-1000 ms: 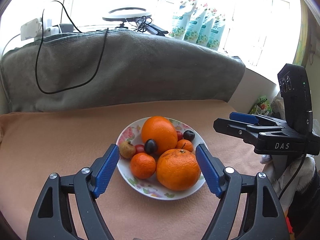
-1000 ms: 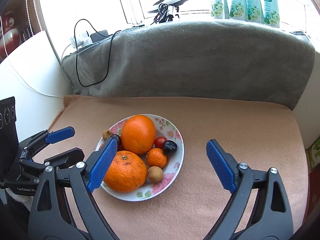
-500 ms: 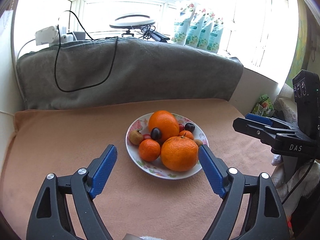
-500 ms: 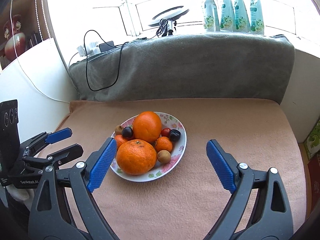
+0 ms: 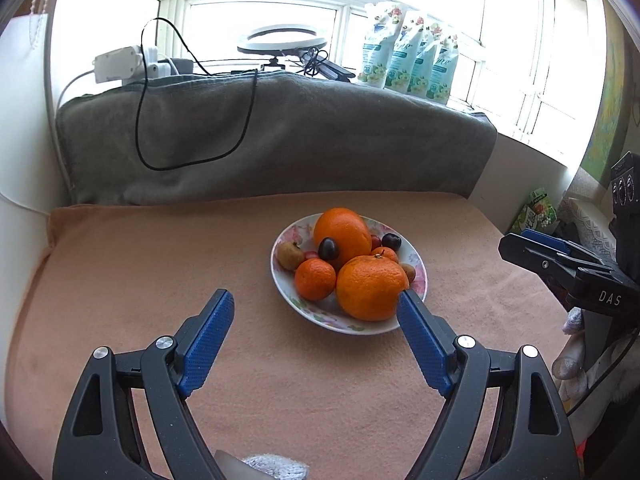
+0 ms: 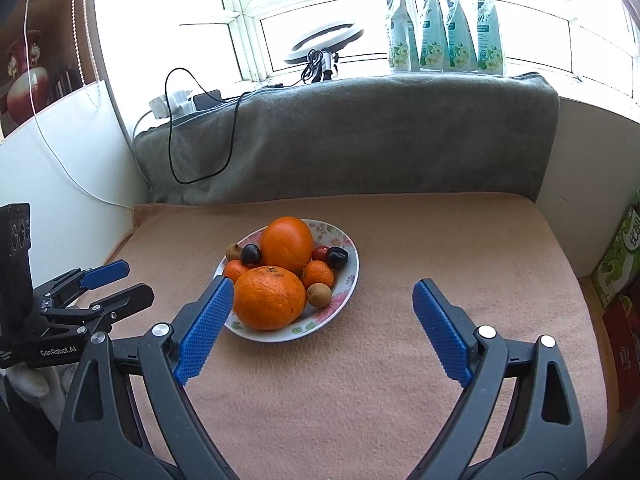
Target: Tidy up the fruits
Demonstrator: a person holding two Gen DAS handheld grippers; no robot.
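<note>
While both tongs stand wide apart and hold nothing, left tongs (image 5: 316, 312) and right tongs (image 6: 324, 308) hover short of a floral plate (image 6: 347, 276) on the peach-covered tabletop (image 6: 440, 248). It holds two large oranges (image 6: 269, 297), small mandarins (image 5: 315, 278), dark cherries (image 6: 337, 257) and brown longans (image 6: 319, 295), heaped together.

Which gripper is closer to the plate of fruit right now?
Left, narrowly, I'd judge. The left gripper hovers open just short of the plate's near rim; the right gripper is also open, set back and off to the plate's right. Neither touches it.
</note>
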